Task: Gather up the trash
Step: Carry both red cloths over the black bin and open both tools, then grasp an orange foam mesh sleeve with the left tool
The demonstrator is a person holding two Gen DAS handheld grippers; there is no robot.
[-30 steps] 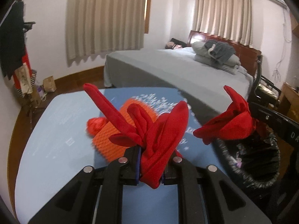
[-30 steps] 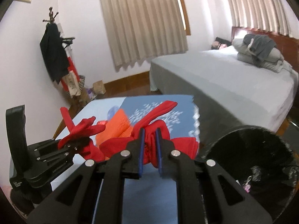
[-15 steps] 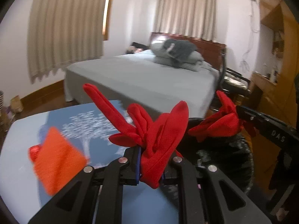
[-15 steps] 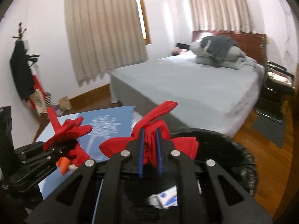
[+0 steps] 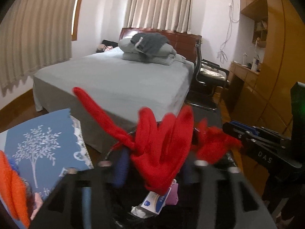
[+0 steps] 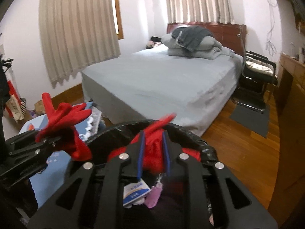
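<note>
My left gripper [image 5: 150, 164] has its jaws spread wide, with a red glove [image 5: 162, 148] hanging between them above the black-lined trash bin [image 5: 124, 215]. My right gripper [image 6: 153, 152] has its jaws slightly parted around a second red glove [image 6: 152, 152] over the same bin [image 6: 186, 135]. The bin holds a blue-and-white wrapper [image 6: 135, 189] and a pink scrap [image 6: 155, 195]. In the right wrist view the left gripper and its glove [image 6: 63, 120] show at the left. In the left wrist view the right gripper [image 5: 234, 139] shows at the right with red fabric [image 5: 213, 145].
A blue table [image 5: 43, 145] with a tree print lies to the left, with an orange knit item [image 5: 13, 187] on it. A grey bed [image 6: 162, 80] stands behind the bin. A black chair [image 6: 257, 70] and wooden cabinets [image 5: 266, 57] are to the right.
Both grippers have swung right from the table to above the bin. The left jaws have opened wide and the right jaws have parted a little; both gloves look loosened.
</note>
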